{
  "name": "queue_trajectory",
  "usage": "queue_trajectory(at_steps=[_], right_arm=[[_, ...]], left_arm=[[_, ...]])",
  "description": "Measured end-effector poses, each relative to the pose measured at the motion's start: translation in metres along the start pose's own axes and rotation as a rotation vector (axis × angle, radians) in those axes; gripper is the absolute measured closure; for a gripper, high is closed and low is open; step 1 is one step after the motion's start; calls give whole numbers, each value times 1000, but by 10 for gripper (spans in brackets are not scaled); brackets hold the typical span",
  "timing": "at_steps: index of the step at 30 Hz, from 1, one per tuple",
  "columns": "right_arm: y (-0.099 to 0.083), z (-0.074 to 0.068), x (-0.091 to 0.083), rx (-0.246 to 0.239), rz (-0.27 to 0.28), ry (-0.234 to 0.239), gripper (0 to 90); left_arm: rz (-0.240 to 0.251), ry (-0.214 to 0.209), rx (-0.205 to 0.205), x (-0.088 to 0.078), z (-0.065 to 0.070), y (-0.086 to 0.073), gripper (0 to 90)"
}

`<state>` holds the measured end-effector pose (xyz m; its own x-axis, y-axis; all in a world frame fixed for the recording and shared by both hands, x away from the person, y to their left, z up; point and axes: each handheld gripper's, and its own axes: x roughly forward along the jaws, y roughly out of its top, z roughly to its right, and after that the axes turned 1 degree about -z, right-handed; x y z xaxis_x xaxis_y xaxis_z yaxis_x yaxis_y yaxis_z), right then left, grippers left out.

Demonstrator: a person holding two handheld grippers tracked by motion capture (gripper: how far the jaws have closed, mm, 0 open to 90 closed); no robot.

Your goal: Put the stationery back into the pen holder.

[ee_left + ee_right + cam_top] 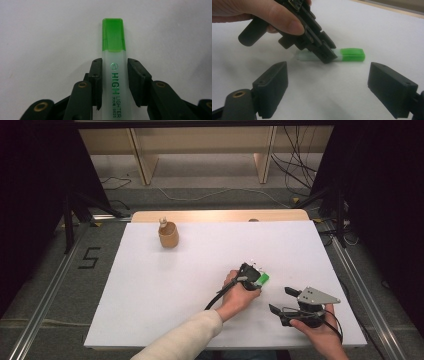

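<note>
Green-capped highlighter: lies flat on the white counter, barrel between the left gripper fingers.
Left fingers: pressed against both sides of the barrel, gripping it.
Right gripper: fingers spread wide, empty, near the highlighter.
Count: one highlighter, two grippers, one wooden cup.
Left gripper view: printed "HIGH LIGHTER" lettering.
High view: cup at the far edge.

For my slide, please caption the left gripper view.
Left hand-held gripper straddling a green highlighter lying on the white table.

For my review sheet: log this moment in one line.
left gripper: jaws astride highlighter, pressing | right gripper: open, idle | highlighter: flat on table
</note>
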<state>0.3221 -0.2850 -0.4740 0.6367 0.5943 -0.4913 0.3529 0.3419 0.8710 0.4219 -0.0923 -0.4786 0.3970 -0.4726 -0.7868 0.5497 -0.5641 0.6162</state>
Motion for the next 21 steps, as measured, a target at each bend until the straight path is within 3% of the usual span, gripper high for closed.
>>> queue_trajectory(at_steps=[14, 21], right_arm=[[0, 0, -1, 4, -3, -6, 174], [0, 1, -1, 2, -4, -6, 174]], left_arm=[[-7, -21, -10, 0, -3, 2, 668], [21, -19, -13, -3, -7, -2, 668]])
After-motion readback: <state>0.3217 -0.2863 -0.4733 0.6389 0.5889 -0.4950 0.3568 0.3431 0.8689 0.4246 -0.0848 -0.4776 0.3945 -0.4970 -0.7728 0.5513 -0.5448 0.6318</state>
